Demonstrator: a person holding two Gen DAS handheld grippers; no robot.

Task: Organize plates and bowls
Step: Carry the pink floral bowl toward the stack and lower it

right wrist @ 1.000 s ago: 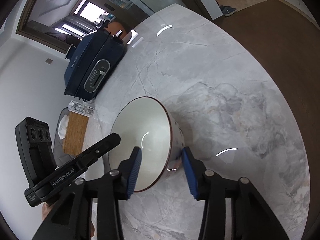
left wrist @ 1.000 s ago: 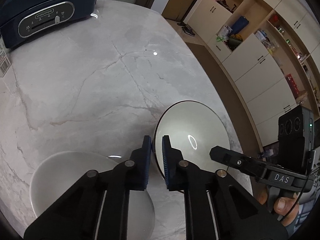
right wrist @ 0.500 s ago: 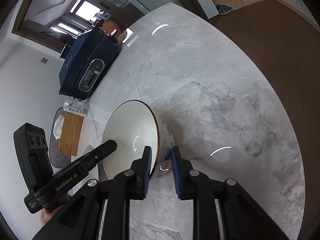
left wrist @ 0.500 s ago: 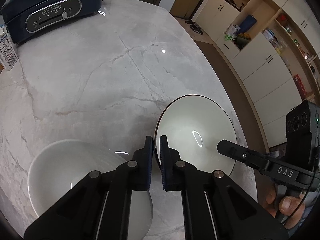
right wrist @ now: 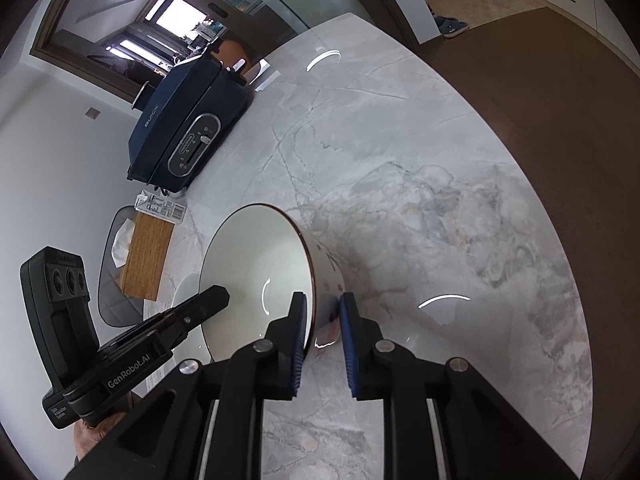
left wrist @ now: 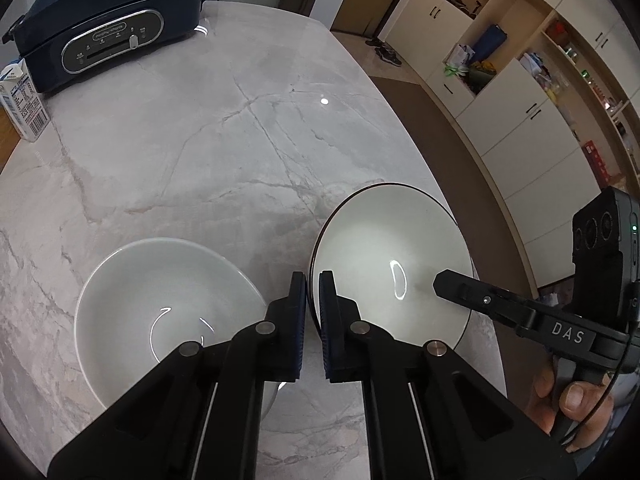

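Both grippers [left wrist: 313, 280] [right wrist: 322, 300] clamped — fingers near-parallel

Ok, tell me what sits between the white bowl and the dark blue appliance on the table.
Nothing: in the left wrist view, only bare marble tabletop stretches between the white bowl and the dark blue appliance.

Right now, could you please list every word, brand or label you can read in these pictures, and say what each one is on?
"BUICK": on the dark blue appliance.
"DAS": on the right gripper.
"GenRobot.AI": on the left gripper.
Oval badge and button marks on the appliance's control panel: too small to read.
Print and barcode on the carton: too blurred to read.
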